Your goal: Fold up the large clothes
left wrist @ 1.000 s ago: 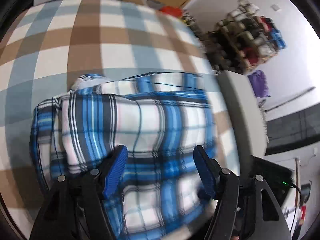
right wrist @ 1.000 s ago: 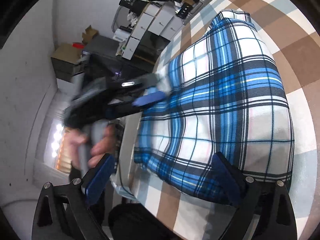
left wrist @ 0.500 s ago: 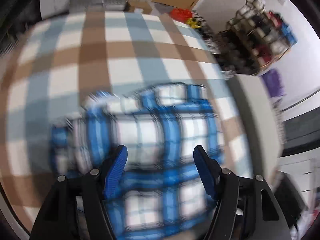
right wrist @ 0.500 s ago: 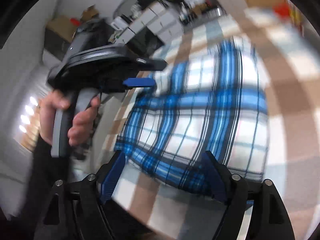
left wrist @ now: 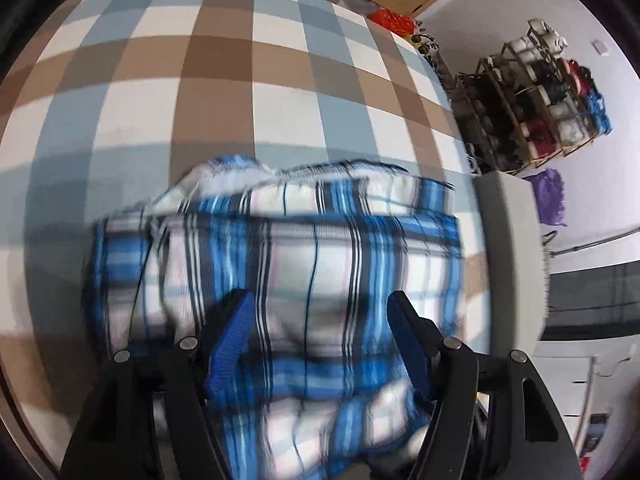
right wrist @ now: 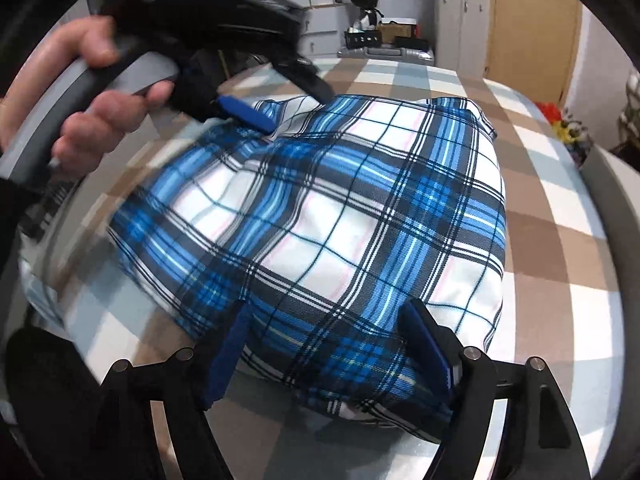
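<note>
One blue-and-white plaid shirt (right wrist: 340,216) lies folded into a thick bundle on the checked cloth (left wrist: 224,80) that covers the table, near the table's edge. Two grippers are at it. The left gripper (left wrist: 320,336) stands fairly wide, its two blue pads (left wrist: 234,340) astride the near side of the bundle; I cannot tell whether they press it. The right gripper (right wrist: 334,344) is wide, its jaws straddling the bundle's near corner, pads apart from the fabric. One hand (right wrist: 76,96) grips the left gripper's handle
</note>
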Available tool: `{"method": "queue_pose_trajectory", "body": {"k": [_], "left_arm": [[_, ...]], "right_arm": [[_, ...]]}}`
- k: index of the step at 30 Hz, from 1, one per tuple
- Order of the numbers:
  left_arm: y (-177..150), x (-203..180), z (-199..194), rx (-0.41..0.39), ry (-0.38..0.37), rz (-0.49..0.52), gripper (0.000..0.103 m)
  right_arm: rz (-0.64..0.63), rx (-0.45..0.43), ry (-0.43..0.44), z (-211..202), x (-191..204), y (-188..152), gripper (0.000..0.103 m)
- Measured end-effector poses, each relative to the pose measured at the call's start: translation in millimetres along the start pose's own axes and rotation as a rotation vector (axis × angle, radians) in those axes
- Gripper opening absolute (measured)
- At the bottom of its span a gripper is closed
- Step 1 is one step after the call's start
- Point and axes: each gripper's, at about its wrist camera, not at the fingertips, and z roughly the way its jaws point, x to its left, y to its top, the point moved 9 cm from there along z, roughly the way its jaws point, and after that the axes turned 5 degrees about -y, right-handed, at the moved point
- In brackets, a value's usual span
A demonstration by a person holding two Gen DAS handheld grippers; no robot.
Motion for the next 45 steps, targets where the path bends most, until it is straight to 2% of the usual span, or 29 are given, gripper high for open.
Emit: {"method": "queue_pose_trajectory", "body": {"k": [2, 4, 8, 10, 11, 12, 14, 19, 22, 25, 28, 30, 32, 35, 37, 39, 42, 43, 44, 45], "left_arm": [[-9.6, -6.7, -12.5, -0.018, -0.006, 0.041, 0.064], [-31.5, -2.6, -20.4, -0.015, 0.077, 0.126, 0.064], [-79.0, 17.6, -1.5, 0.066, 0.138, 0.195, 0.064], [-92.1, 36.8, 13.5, 0.085, 0.190, 0.192, 0.064], [-95.3, 44.1, 17.2, 0.067, 0.185, 0.188, 0.068], [-93.4, 41.9, 13.0, 0.015, 0.156, 0.206, 0.070], [-96.1, 46.6, 7.9, -0.010, 0.131, 0.183, 0.069], [-95.8, 63.3, -20.6, -0.026, 0.092, 0.091, 0.070], [-92.6, 68.8, -42.0, -0.069, 0.126, 0.100, 0.070], [-81.1, 85.4, -46.5, -0.104, 0.198, 0.062, 0.070], [-76.8, 105.3, -37.8, -0.080, 0.170, -0.021, 0.070], [-71.6, 110.5, -29.1, -0.070, 0.203, -0.016, 0.070], [-68.1, 99.2, -15.0, -0.057, 0.189, -0.014, 0.075], [-62.9, 85.9, -4.2, -0.027, 0.039, -0.072, 0.076], [-58.8, 79.1, 1.6, -0.015, 0.023, -0.071, 0.077], [-63.1, 71.4, 8.0, 0.014, -0.025, -0.059, 0.077], [-61.2, 56.3, 16.5, -0.002, -0.018, -0.030, 0.076], [-62.8, 51.1, 19.1, -0.006, -0.017, -0.025, 0.073], [-65.6, 47.6, 21.6, -0.005, -0.022, -0.017, 0.064], [-66.4, 47.6, 22.3, -0.014, -0.015, -0.012, 0.059]], "right_arm": [[0.060, -0.021, 0.096, -13.7, -7.8, 1.6, 0.079], [0.129, -0.045, 0.185, -29.7, -18.8, 3.4, 0.079], [0.224, -0.102, 0.236, -45.0, -37.0, 10.7, 0.079], [0.264, -0.076, 0.271, -42.0, -37.0, 11.5, 0.079], [0.284, -0.048, 0.286, -36.8, -36.1, 8.9, 0.079], [0.306, -0.012, 0.300, -29.6, -36.1, 3.8, 0.079], [0.309, -0.005, 0.305, -26.3, -36.1, 5.1, 0.079], [0.385, -0.021, 0.366, -29.9, -47.0, 12.3, 0.078], [0.409, -0.064, 0.363, -38.9, -55.9, 17.2, 0.078], [0.409, -0.046, 0.335, -34.8, -58.9, 13.3, 0.078], [0.402, -0.022, 0.306, -24.7, -60.4, 10.6, 0.078], [0.390, -0.027, 0.297, -26.8, -59.5, 10.7, 0.077], [0.396, -0.027, 0.298, -27.8, -60.1, 10.1, 0.077], [0.394, -0.022, 0.305, -25.2, -60.6, 9.3, 0.077], [0.395, -0.017, 0.313, -24.7, -60.8, 9.1, 0.077], [0.399, -0.012, 0.328, -24.7, -61.7, 9.0, 0.077], [0.380, 0.008, 0.344, -20.3, -60.0, 6.1, 0.078], [0.375, 0.011, 0.342, -18.5, -59.5, 5.3, 0.079], [0.376, 0.012, 0.343, -17.9, -59.2, 5.1, 0.079], [0.377, 0.014, 0.349, -18.6, -59.0, 5.5, 0.080]]}}
